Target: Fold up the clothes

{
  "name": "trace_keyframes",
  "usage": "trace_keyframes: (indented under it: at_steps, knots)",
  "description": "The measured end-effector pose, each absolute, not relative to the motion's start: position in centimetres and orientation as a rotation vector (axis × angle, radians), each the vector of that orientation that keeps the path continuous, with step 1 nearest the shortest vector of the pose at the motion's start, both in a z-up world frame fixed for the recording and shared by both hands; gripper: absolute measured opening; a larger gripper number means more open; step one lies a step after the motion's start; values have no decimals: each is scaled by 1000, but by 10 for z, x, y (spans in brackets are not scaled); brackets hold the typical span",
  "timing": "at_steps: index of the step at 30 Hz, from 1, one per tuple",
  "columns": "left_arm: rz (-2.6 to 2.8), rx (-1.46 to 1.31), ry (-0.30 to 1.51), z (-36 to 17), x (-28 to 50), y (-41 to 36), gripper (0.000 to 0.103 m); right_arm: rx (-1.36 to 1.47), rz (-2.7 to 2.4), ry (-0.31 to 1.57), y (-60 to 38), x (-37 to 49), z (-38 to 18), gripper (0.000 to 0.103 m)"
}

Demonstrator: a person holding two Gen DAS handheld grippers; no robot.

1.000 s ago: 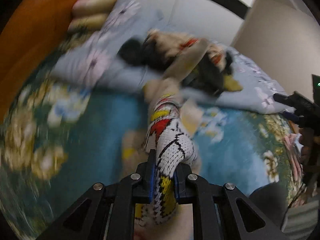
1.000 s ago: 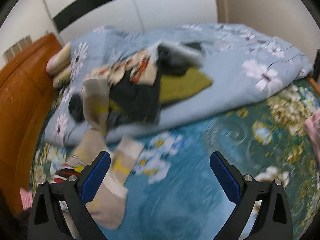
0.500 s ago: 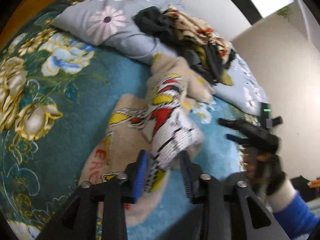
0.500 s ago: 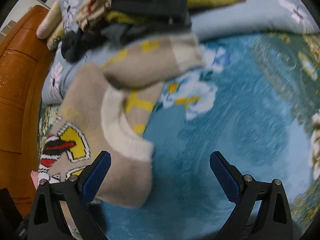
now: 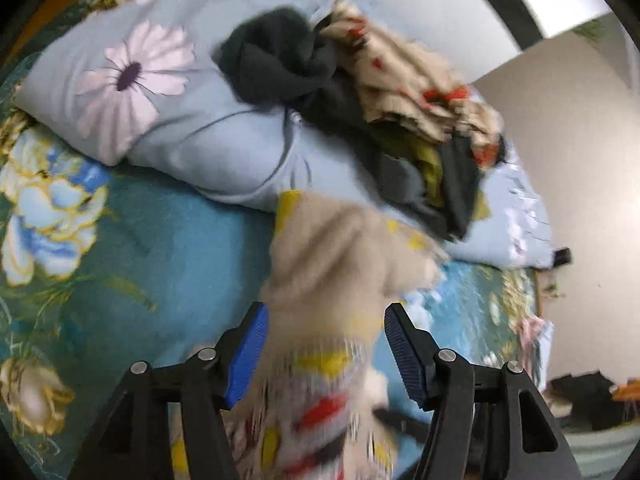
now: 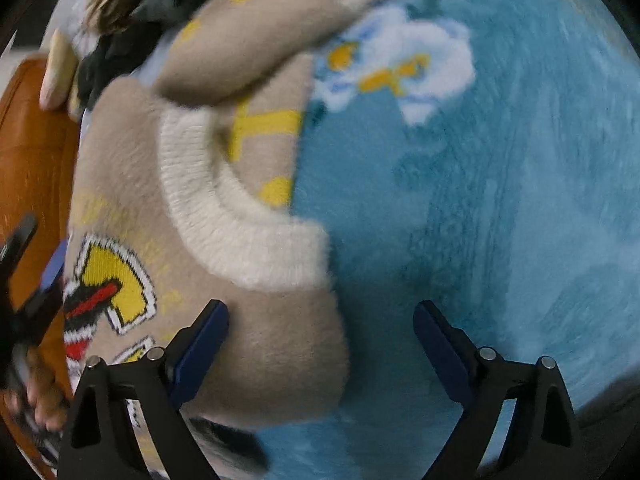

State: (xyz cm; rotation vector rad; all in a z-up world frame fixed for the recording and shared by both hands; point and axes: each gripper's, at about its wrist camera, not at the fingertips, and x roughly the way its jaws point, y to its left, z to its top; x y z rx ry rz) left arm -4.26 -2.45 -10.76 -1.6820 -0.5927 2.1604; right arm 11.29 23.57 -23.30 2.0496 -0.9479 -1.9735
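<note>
A fuzzy beige sweater [image 6: 168,216] with a cream ribbed collar [image 6: 208,216] and yellow, red and black patches lies on the teal floral bedspread [image 6: 500,200]. In the left wrist view the same sweater [image 5: 332,256] is blurred and sits between and beyond the fingers of my left gripper [image 5: 326,346], which stands open around it without clamping. My right gripper [image 6: 320,344] hangs open low over the sweater's shoulder, its left finger above the beige knit and its right finger over bare bedspread. At the left edge of the right wrist view the other gripper [image 6: 28,280] and a hand [image 6: 36,396] show.
A heap of dark, olive and patterned clothes [image 5: 380,92] rests on a pale blue flowered quilt [image 5: 132,92] at the back. An orange wooden headboard [image 6: 32,152] borders the bed. A pale wall [image 5: 576,168] and more clothes on the floor [image 5: 588,400] lie to the right.
My left gripper has opened and let go of the sweater's patterned part, which has dropped onto the bed. My right gripper has come down closer over the collar and shoulder, still open.
</note>
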Motion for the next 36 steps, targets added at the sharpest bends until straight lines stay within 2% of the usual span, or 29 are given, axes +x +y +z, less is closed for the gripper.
trace_keyframes:
  at_steps: [3,5,7,9,10,11,12,13,14,18,24,32,36]
  knots:
    - [2081,-1776,-518,-124,-65,6,65,2039,-1964,-1021,241,118,-233,79]
    - [2038,-1825,-472,-133,-71,23,65,2012,-1932,-1062,240,120,-232,61]
    - [2032,-1865,-433,-140,-73,33,66,1995,-1894,-1110,238,122,-230,47]
    - [2042,-1894,-393,-144,-73,41,64,1995,-1894,-1100,236,124,-225,44]
    - [2072,-1906,-368,-145,-73,43,62,1999,-1911,-1079,236,125,-221,36]
    - [2099,-1918,-344,-145,-73,44,47,2003,-1928,-1059,236,126,-217,25]
    - [2117,-1930,-332,-144,-72,43,34,2007,-1948,-1037,237,127,-212,19]
    - [2130,-1927,-343,-143,-70,41,33,2004,-1974,-1022,240,128,-206,14]
    - [2144,-1919,-358,-142,-68,39,27,1986,-1996,-1022,243,128,-200,12]
    - [2220,-1807,-466,-118,-51,23,21,1845,-2117,-959,260,125,-155,8]
    - [2352,-1425,-612,-14,-24,3,18,1579,-2310,-820,282,114,-73,7]
    - [2507,-821,-508,141,50,11,18,1094,-2585,-528,288,97,71,6]
    - [2549,-633,-479,181,94,11,18,884,-2647,-437,296,132,129,6]
